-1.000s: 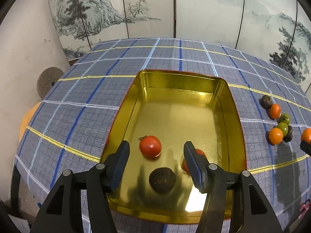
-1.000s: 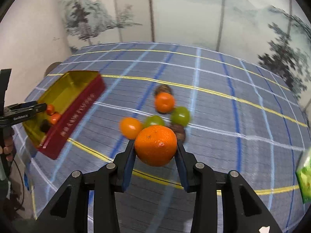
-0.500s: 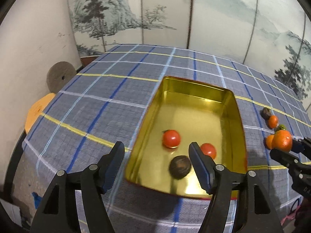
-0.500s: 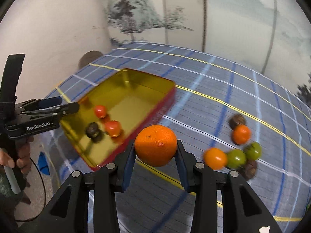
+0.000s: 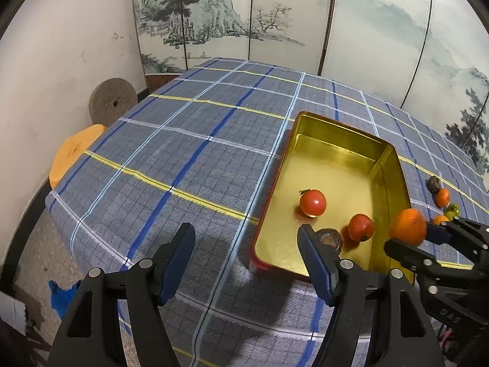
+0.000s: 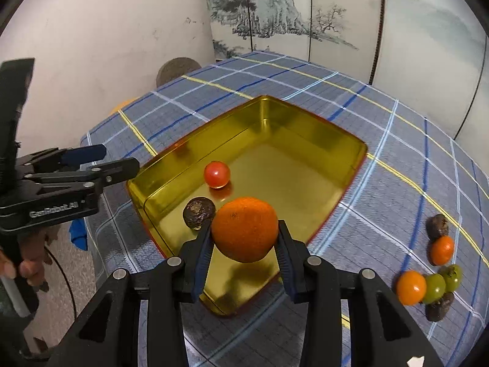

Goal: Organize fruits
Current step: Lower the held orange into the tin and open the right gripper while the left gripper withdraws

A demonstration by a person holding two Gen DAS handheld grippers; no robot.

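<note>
My right gripper (image 6: 244, 244) is shut on an orange (image 6: 244, 229) and holds it above the near end of the gold tin tray (image 6: 305, 122). The orange (image 5: 408, 226) and right gripper (image 5: 428, 238) also show in the left wrist view, over the tray's right rim (image 5: 397, 165). In the tray lie two red tomatoes (image 5: 312, 202) (image 5: 360, 227) and a dark brown fruit (image 6: 198, 210); one tomato (image 6: 217, 174) shows in the right wrist view. My left gripper (image 5: 246, 260) is open and empty, left of the tray above the cloth.
Several small fruits, orange (image 6: 411, 287), green (image 6: 435, 287) and dark brown (image 6: 437, 227), lie on the checked tablecloth (image 5: 183, 159) right of the tray. An orange stool (image 5: 75, 153) and a round stone disc (image 5: 113, 101) stand by the wall at the left. A painted screen stands behind.
My right gripper has carried the orange left from the fruit pile to above the tray. My left gripper has pulled back and left, away from the tray, still open.
</note>
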